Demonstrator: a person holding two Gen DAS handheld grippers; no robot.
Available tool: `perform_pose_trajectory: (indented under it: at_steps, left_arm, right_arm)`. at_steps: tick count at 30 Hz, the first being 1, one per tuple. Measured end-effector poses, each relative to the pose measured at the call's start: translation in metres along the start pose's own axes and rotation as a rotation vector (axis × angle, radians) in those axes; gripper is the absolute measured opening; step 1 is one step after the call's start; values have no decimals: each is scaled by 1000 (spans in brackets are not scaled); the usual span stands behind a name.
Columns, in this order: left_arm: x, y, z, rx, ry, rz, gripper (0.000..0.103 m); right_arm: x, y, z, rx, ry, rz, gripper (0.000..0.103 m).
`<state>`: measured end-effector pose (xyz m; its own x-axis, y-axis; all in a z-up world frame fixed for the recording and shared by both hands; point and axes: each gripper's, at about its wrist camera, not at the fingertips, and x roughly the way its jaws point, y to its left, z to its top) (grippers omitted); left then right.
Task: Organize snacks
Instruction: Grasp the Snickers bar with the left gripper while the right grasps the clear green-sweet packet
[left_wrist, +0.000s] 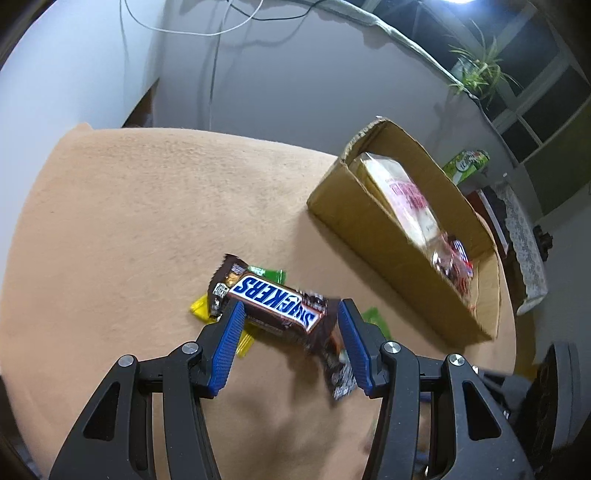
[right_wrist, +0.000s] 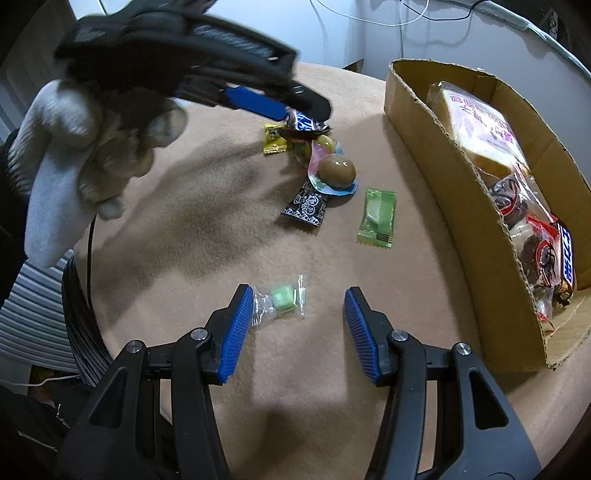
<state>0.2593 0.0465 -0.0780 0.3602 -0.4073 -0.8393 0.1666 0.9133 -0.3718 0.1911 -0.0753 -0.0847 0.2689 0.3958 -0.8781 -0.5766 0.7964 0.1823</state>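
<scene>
My left gripper is shut on a brown Snickers bar, held crosswise above the tan table over a yellow and a green candy. In the right wrist view the left gripper holds the bar above the candy pile. My right gripper is open and empty, low over the table; a clear-wrapped green candy lies beside its left finger. A cardboard box at the right holds a bread bag, wrapped snacks and another Snickers. The box also shows in the left wrist view.
On the table lie a yellow candy, a brown ball in pink-blue wrap, a black patterned packet and a green packet. A gloved hand holds the left gripper. A plant stands beyond the table.
</scene>
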Motion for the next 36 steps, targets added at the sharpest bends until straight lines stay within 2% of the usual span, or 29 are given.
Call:
perform_pose_trajectory:
  at_steps: [5,12,17,22,26,28,31,36]
  left_arm:
    - [18,-18,13,47,20,43,52]
    - [41,-35,27,135,22,186,52]
    - [51,-29,33,124,33,220,52]
    - [54,-31,28,168,17,262,50]
    - [55,-38,23,222,1,306,40]
    - [54,-39,21,228,-5,310,36]
    - [55,-35,19,222,-7,309,29]
    - [52,-30,21,215,-13,291,28]
  right_arm:
    - [0,-1,-3,5,2,4,54]
    - [-4,-11,-9,21,0,16,54]
    - [-1,-10,-11,5,1,23,54]
    - [5,1,-8,-25,10,8,54]
    - [10,5,-7,-43,22,-9,43]
    - [10,7,-5,-51,25,-15,42]
    - [12,11,0,-72,34,-25,32]
    - [17,12,3,-86,38,-38,22]
